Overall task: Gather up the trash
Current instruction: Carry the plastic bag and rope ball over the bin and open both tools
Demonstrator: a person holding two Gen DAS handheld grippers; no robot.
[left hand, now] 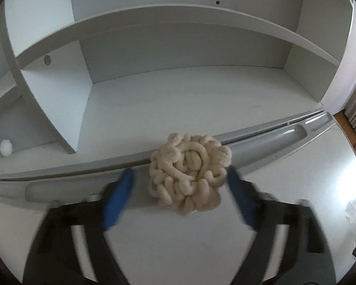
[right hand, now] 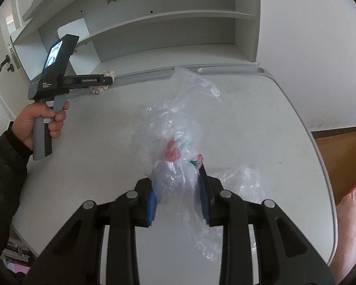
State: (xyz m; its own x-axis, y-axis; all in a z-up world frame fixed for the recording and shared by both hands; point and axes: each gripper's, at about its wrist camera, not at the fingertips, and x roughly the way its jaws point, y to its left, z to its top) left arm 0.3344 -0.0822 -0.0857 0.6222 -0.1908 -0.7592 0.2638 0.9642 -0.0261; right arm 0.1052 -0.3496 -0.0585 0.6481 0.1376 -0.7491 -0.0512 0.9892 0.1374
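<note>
spanning the scene, a white desk [right hand: 261, 118] is noted. near its middle, a clear plastic bag [right hand: 178, 142] is clamped by the right gripper [right hand: 178, 204]. at the far tray groove, a cream yarn ball [left hand: 189, 173] sits between the left gripper [left hand: 181, 190] pads, uncontacted.

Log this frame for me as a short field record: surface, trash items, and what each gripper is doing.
surface: white desk with grey pen groove along the back
item 1: cream knotted cord ball, lying at the groove
item 2: crumpled clear plastic bag, something red and green inside
left gripper: blue pads either side of the ball, gap visible, not gripping
right gripper: closed on the bag
other: small white ball on a shelf
</note>
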